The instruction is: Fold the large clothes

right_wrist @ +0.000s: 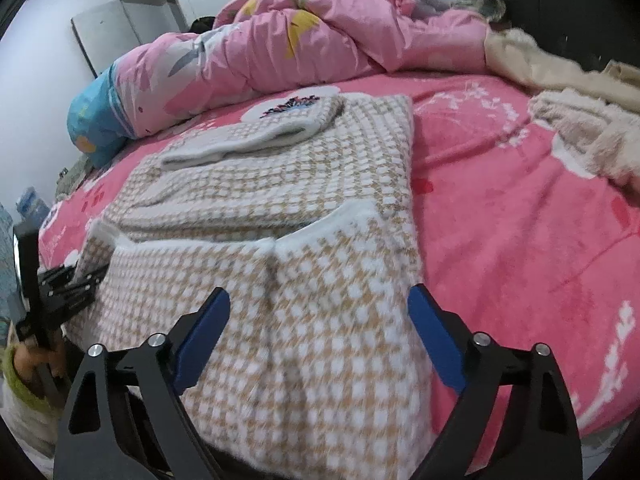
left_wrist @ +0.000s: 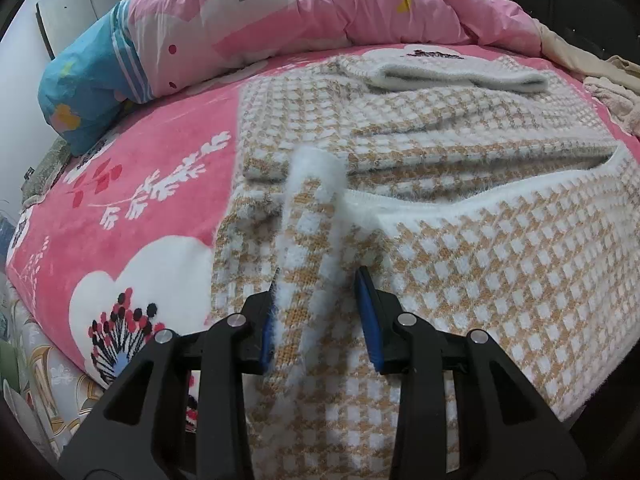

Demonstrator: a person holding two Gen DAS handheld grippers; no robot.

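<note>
A tan-and-white checked fuzzy sweater lies partly folded on the pink bed, its near part folded up over the rest; it also shows in the right wrist view. A white-trimmed cuff of the sweater stands up between the fingers of my left gripper, which is shut on that bunched strip. The left gripper also shows at the left edge of the right wrist view. My right gripper is open and empty, hovering over the sweater's near right part.
A pink floral blanket covers the bed. A bunched pink-and-blue duvet lies at the far side. Beige fluffy clothes lie at the far right. A white cabinet stands behind the bed.
</note>
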